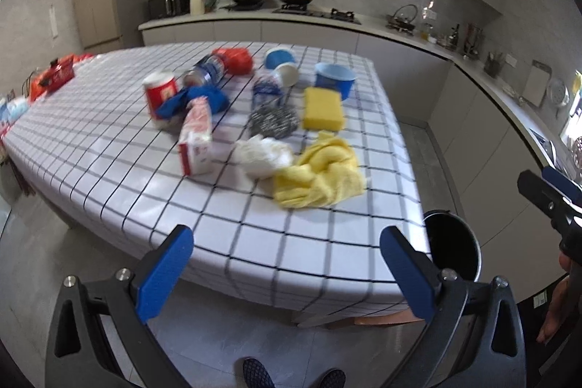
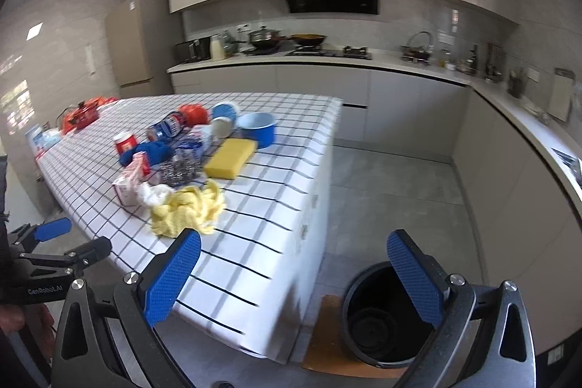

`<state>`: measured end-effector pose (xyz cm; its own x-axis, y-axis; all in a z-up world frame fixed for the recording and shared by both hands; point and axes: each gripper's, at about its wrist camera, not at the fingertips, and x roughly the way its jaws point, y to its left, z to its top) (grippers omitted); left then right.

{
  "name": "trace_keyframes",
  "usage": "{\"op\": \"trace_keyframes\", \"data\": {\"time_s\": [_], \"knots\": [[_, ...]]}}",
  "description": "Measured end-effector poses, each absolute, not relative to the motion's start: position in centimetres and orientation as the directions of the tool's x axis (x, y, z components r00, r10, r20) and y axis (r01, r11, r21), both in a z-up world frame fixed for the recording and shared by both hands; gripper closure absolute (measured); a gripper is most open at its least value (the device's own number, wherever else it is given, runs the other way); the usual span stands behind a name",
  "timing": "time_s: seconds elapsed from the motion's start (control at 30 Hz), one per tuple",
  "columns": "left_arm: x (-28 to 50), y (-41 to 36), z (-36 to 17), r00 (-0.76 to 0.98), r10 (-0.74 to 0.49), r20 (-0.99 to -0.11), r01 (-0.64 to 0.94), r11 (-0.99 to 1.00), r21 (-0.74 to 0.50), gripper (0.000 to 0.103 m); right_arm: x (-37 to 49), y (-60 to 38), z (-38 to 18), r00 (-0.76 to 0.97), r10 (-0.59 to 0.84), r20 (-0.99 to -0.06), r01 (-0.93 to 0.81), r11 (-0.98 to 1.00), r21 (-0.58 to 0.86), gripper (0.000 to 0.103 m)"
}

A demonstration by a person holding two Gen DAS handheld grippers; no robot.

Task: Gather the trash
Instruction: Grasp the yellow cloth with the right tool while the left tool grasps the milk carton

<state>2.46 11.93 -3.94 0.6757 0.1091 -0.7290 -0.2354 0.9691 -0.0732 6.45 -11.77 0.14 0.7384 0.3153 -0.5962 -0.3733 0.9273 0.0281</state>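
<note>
A checked table (image 1: 152,191) (image 2: 254,206) carries a clutter: crumpled white paper (image 1: 263,155) (image 2: 154,193), a red-white carton (image 1: 196,140) (image 2: 129,182), a red-white cup (image 1: 160,93) (image 2: 125,142), a lying can (image 1: 205,71) (image 2: 167,128) and a red wrapper (image 1: 234,60) (image 2: 194,113). A black bin (image 1: 454,250) (image 2: 382,319) stands on the floor at the table's near right corner. My left gripper (image 1: 287,275) is open and empty before the table's near edge. My right gripper (image 2: 294,279) is open and empty, between the table corner and the bin.
Also on the table: a yellow cloth (image 1: 320,173) (image 2: 189,208), yellow sponge (image 1: 323,108) (image 2: 231,157), steel scourer (image 1: 272,122) (image 2: 182,170), blue cloth (image 1: 196,102), blue bowl (image 1: 334,79) (image 2: 260,128) and a red pot (image 1: 58,75) far left. Kitchen counters (image 2: 509,140) run behind and right.
</note>
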Motion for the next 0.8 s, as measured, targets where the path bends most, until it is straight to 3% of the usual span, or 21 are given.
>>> {"op": "trace_keyframes", "data": {"time_s": [0.27,0.4,0.53,0.8], "knots": [[3.0,17.3,-6.9,0.633,0.103,-0.767,-0.283,0.953,-0.106,0.0,8.4,-4.4,-2.9,0.667,0.361,-0.651,-0.455,0.89,0.027,0.002],[4.2,19.5,-8.0,0.632,0.146,-0.761,-0.298,0.953,-0.064,0.004,9.9,-1.5,-4.9,0.624,0.363,-0.692,-0.476,0.879,0.032,0.016],[6.3,21.9,-9.4,0.623,0.122,-0.772,-0.29,0.953,-0.083,0.021,11.3,0.7,-6.8,0.584,0.374,-0.721,-0.482,0.874,0.062,0.021],[11.0,24.3,-10.2,0.641,0.075,-0.764,-0.269,0.954,-0.131,0.022,15.4,3.7,-10.1,0.527,0.363,-0.769,-0.456,0.884,0.104,0.04]]}}
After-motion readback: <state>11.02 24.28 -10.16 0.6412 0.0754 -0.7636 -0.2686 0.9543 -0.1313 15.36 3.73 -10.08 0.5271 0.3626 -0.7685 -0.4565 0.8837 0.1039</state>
